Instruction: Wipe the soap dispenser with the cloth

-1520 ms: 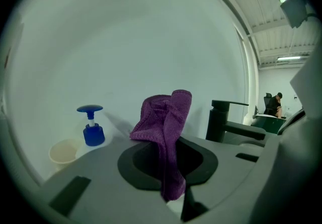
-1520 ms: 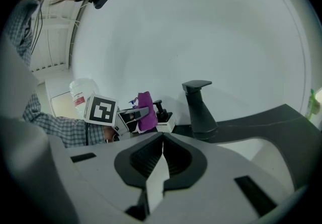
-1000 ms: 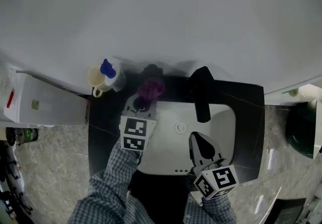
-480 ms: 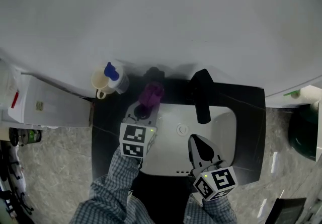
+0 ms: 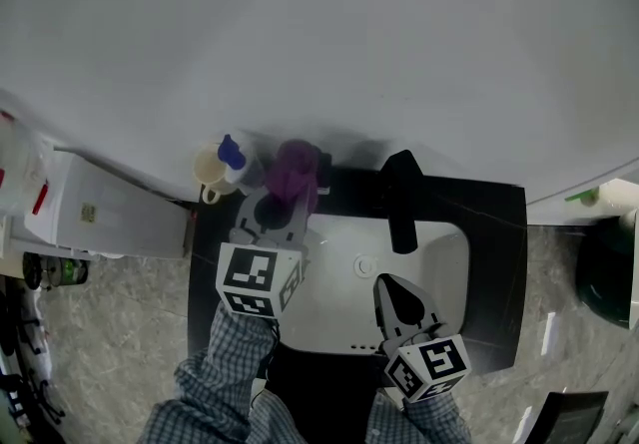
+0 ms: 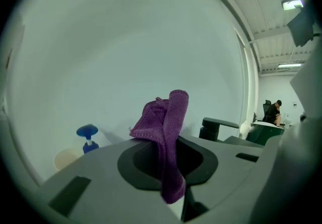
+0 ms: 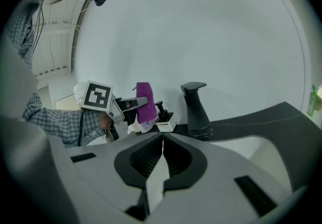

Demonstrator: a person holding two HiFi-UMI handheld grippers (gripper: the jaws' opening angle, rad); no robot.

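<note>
Cloth (image 6: 168,132), soft and limp, is hanging pinched in the left gripper (image 5: 275,205); right gripper (image 5: 392,284) is idling clenched, empty. Dispenser (image 7: 165,120) looks light, tippable; steady its base.

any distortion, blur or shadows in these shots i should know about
Left gripper view: heavy fisheye with black corners; the purple cloth is sharp, the near foreground softer. Right gripper view: the same fisheye, plus a mosaic patch at top left. Head view: even, soft light, no glare, only a dim shadow on the wall behind the cloth and the black faucet.
</note>
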